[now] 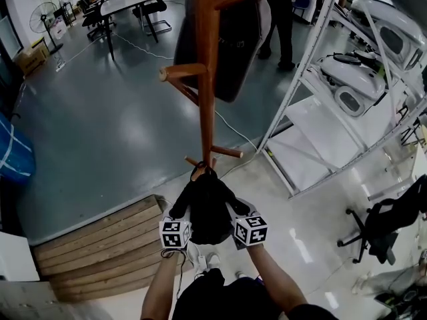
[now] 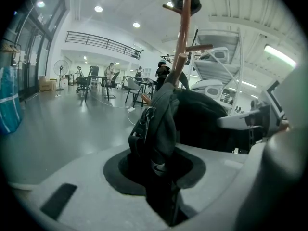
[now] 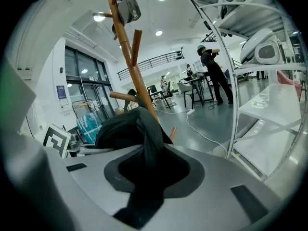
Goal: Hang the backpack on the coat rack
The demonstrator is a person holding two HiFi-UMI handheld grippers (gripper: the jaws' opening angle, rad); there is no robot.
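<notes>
backpack [image 1: 208,209]: black, off the floor, slung between both grippers at the foot of the coat rack [image 1: 207,79].

- left gripper [image 1: 179,229]: fingers clamped on a fold of strap and fabric on the bag's left side
- right gripper [image 1: 245,227]: fingers clamped on dark fabric on the other side
- bag body sags between and below the two pairs of fingers
- its top end sits ahead of the fingers, right at the lowest short peg [image 1: 192,161]. Can't tell if the loop is over it
- next peg [image 1: 181,73] is well above the fingers
- grey cap [image 3: 129,8] sits on the rack top
- metal shelving [image 1: 313,79] is off to the right of the right fingers, wooden pallet [image 1: 100,245] to the left of the left fingers

Progress, my read: pickup and carry are done and the bag is at the rack. Left to do: confirm the loop seats on a peg, then let go with both.
</notes>
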